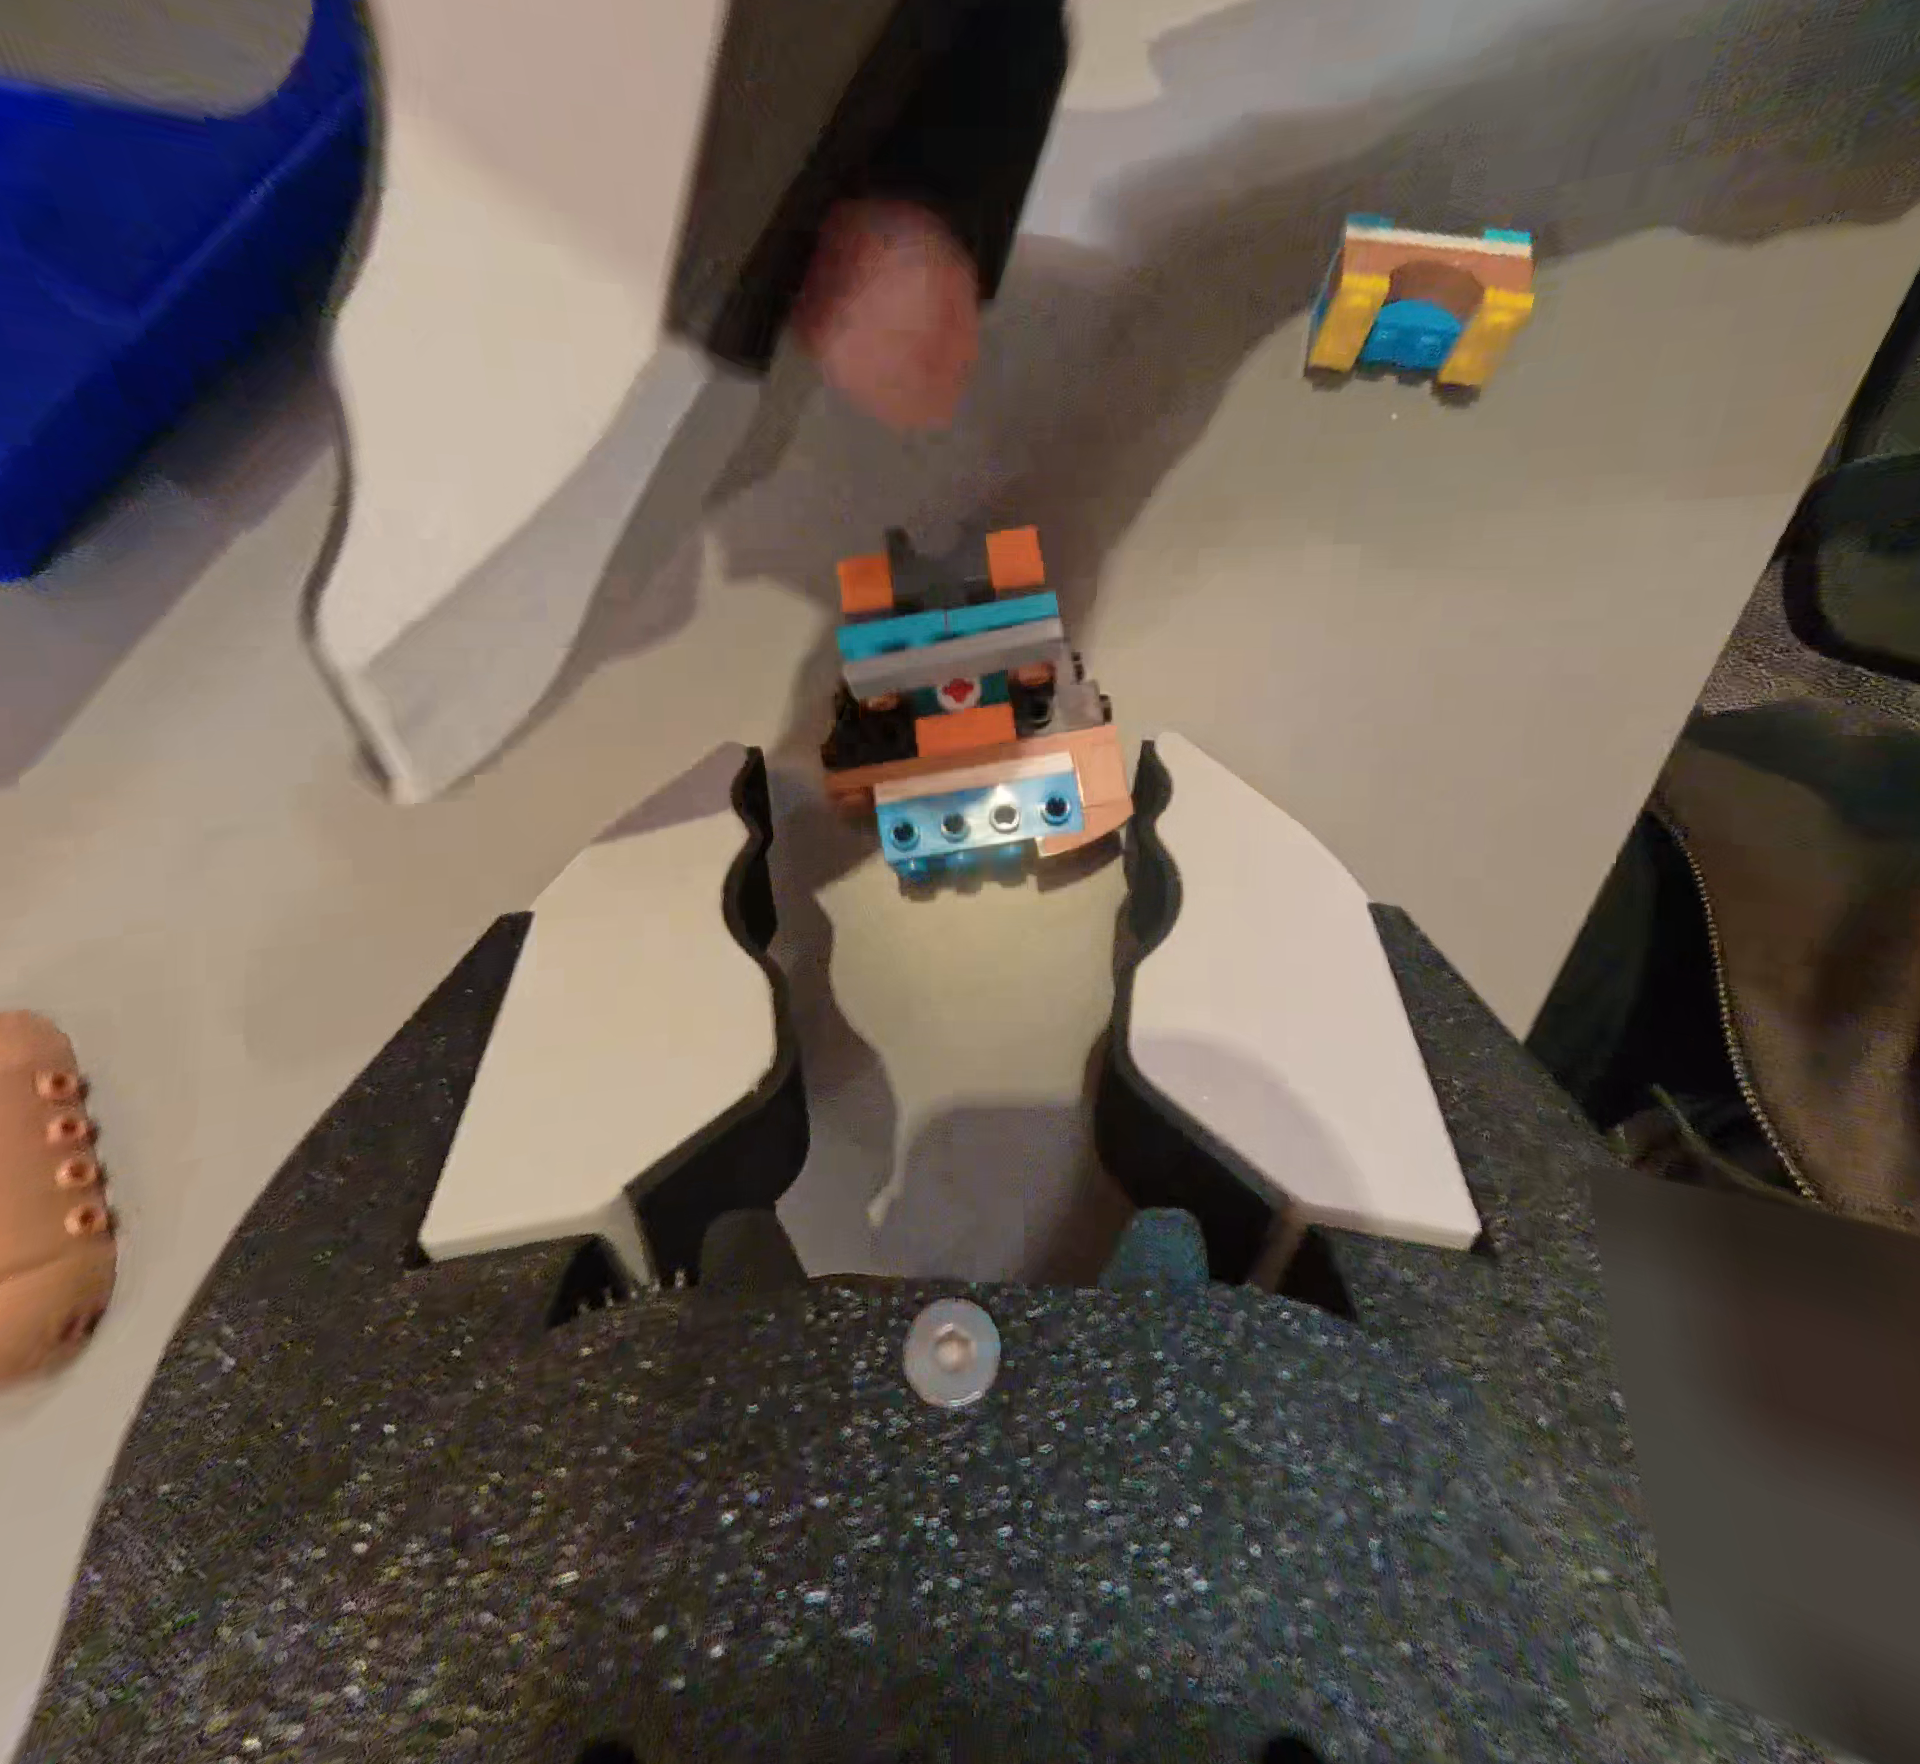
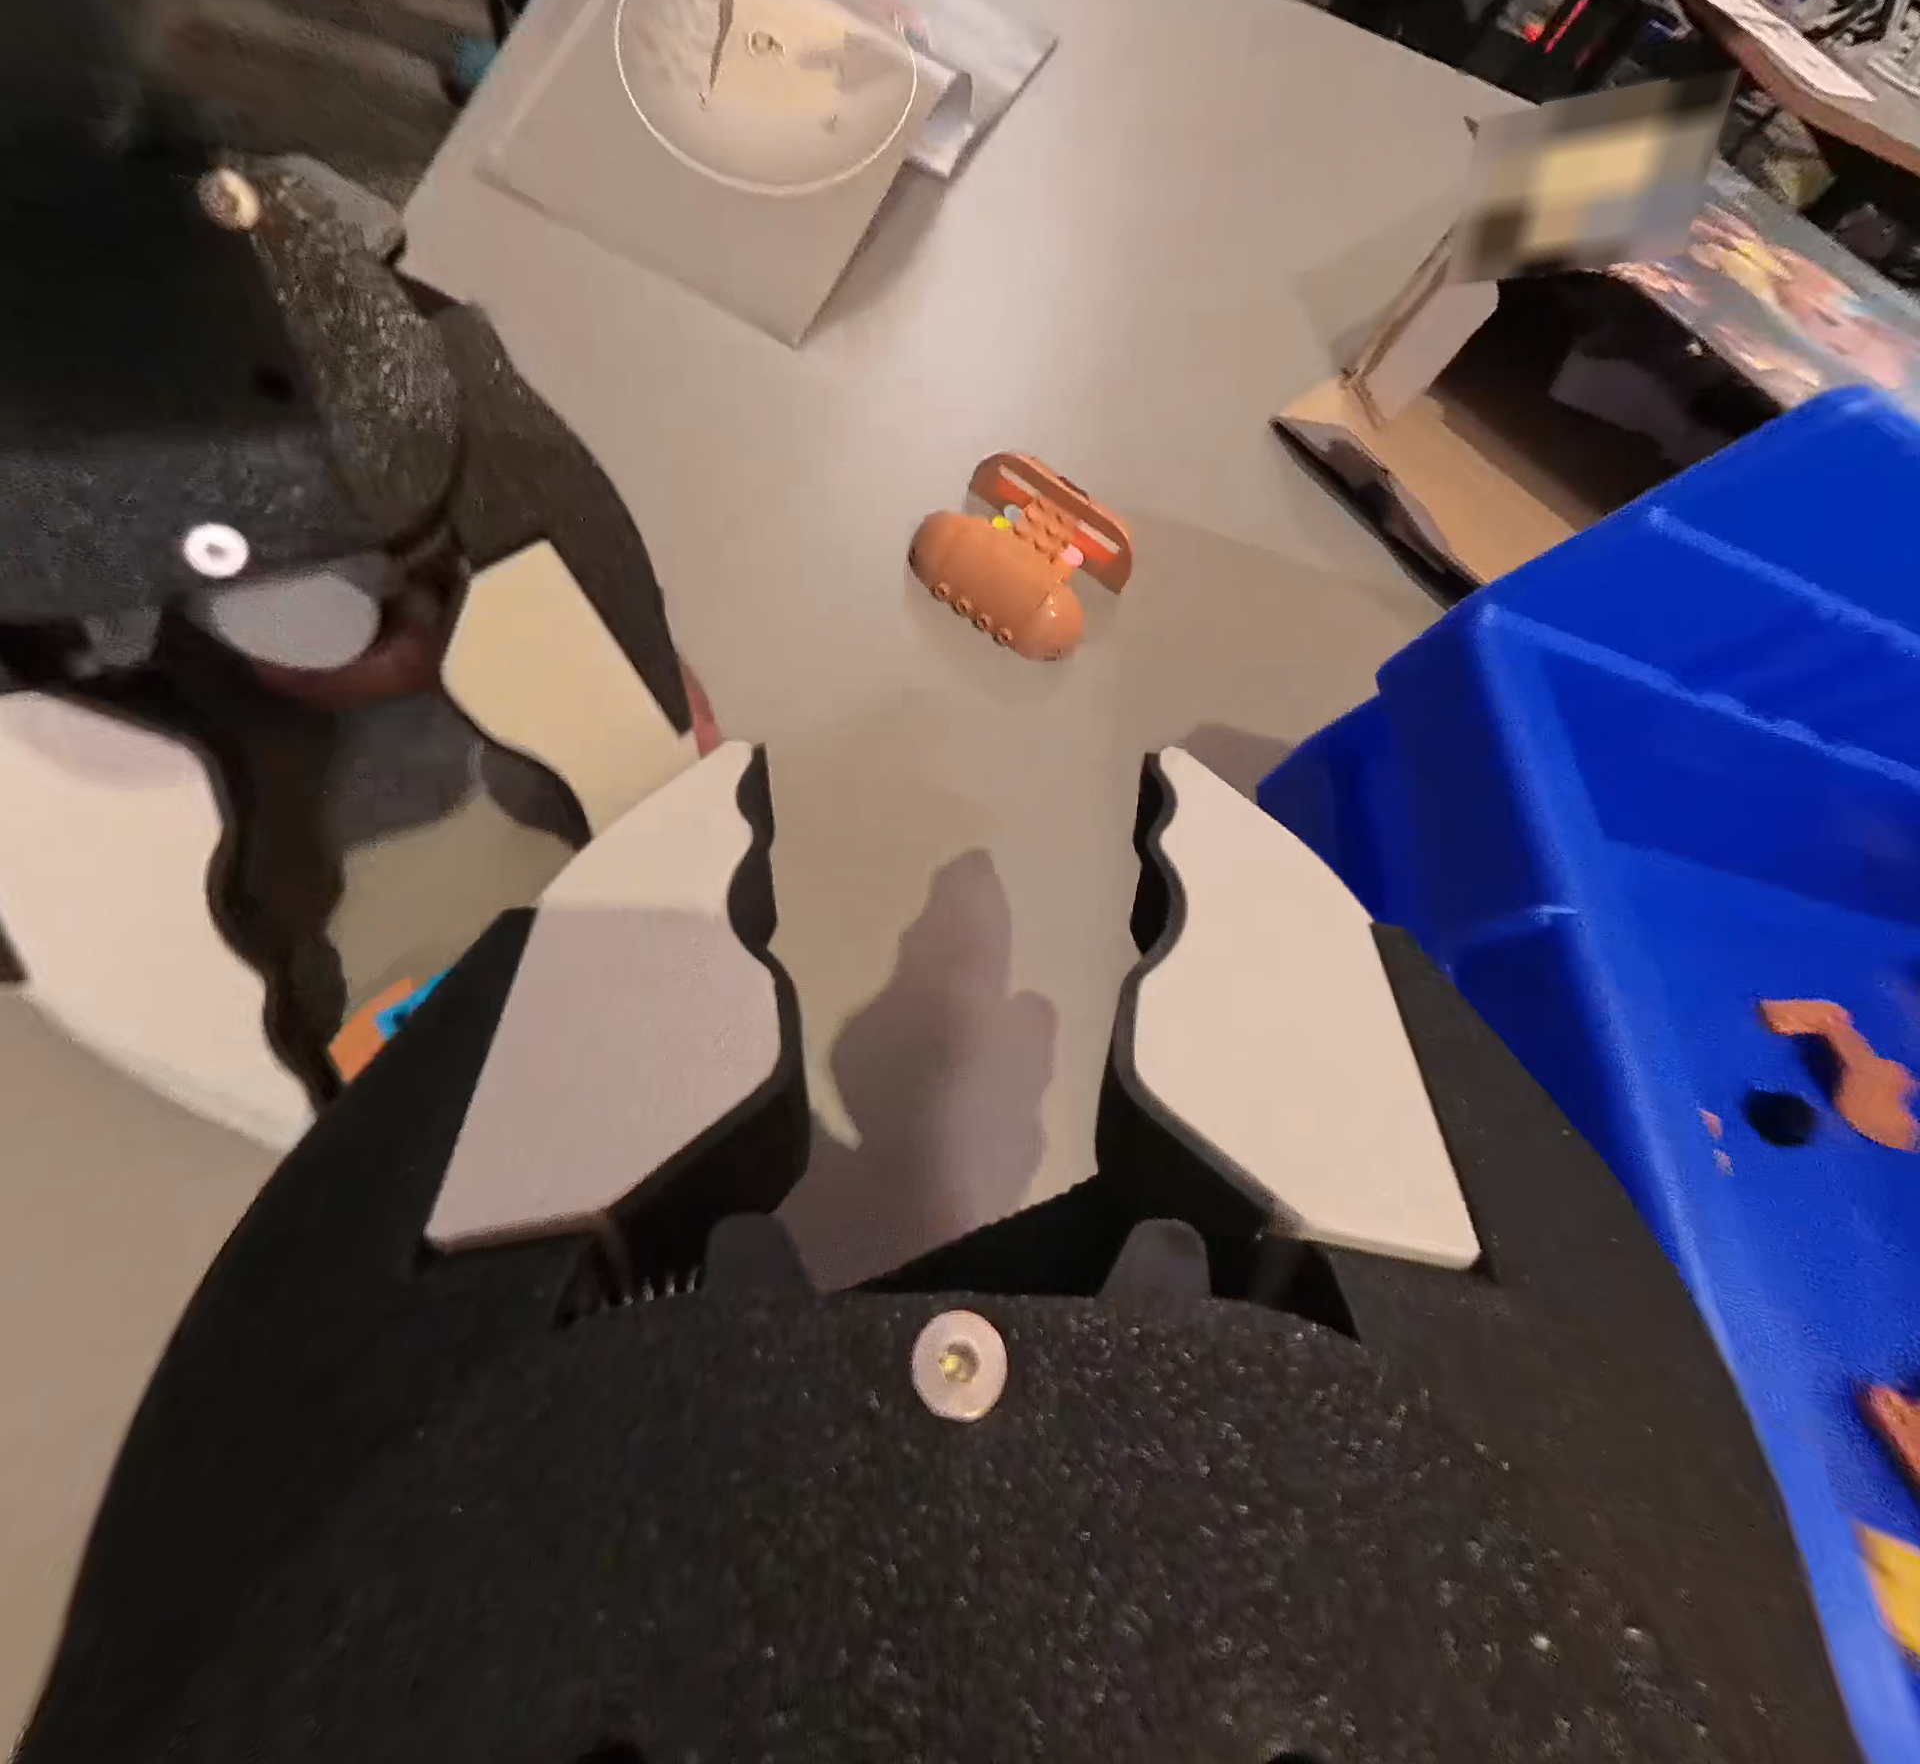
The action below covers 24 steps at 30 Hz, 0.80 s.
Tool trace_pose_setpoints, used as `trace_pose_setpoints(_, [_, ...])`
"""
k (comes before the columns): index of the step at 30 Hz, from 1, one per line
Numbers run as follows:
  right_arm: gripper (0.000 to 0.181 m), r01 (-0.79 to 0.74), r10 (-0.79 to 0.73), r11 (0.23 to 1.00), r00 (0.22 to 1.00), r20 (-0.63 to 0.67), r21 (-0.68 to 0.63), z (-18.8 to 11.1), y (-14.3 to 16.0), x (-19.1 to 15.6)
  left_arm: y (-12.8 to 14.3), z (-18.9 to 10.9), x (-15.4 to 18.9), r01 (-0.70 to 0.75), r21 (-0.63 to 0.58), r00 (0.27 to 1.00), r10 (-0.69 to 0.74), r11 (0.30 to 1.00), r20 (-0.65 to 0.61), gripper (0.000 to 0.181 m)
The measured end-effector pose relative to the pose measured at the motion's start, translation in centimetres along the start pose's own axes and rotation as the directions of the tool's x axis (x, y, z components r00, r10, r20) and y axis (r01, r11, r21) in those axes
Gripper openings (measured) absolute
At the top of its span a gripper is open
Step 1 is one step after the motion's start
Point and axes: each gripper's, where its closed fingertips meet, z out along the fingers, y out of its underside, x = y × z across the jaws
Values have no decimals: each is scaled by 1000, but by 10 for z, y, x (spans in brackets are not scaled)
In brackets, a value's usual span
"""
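- The left gripper hangs low over the grey table, jaws apart and holding nothing; a small multicoloured brick model sits right at its fingertips, its blue studded end just entering the gap.
- That model looks light and rigid, though likely to snap apart at the seams; I'd judge its flat sides the safest place to pinch.
- The right gripper is also spread wide and empty; a brown rounded brick piece lies well ahead of it on the table.
- A blue bin stands close at its right; a yellow-and-blue arch build rests further off.
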Motion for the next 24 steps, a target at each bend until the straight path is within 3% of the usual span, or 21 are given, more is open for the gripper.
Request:
trace_pose_setpoints(4, [57,-33,35,991,999,-9,127,5,4,6,-7,8,-3,-60,5,993,60,998,-97,58])
trace_pose_setpoints(8, [53,66,-52,985,995,-88,161,-28,1,10,-10,14,-13,-230,20,935,227,973,-272,58])
trace_pose_setpoints(10, [53,34,-23,986,997,-69,166,-40,7,9,-13,18,-26,-316,36,885,308,948,-350,57])
trace_pose_setpoints(15, [55,-44,44,997,999,12,60,-40,45,-1,-25,33,-56,-427,93,783,419,900,-460,58])
trace_pose_setpoints(24, [53,-50,49,998,998,-42,-39,-33,67,8,-31,39,-59,-451,103,764,443,887,-470,58])
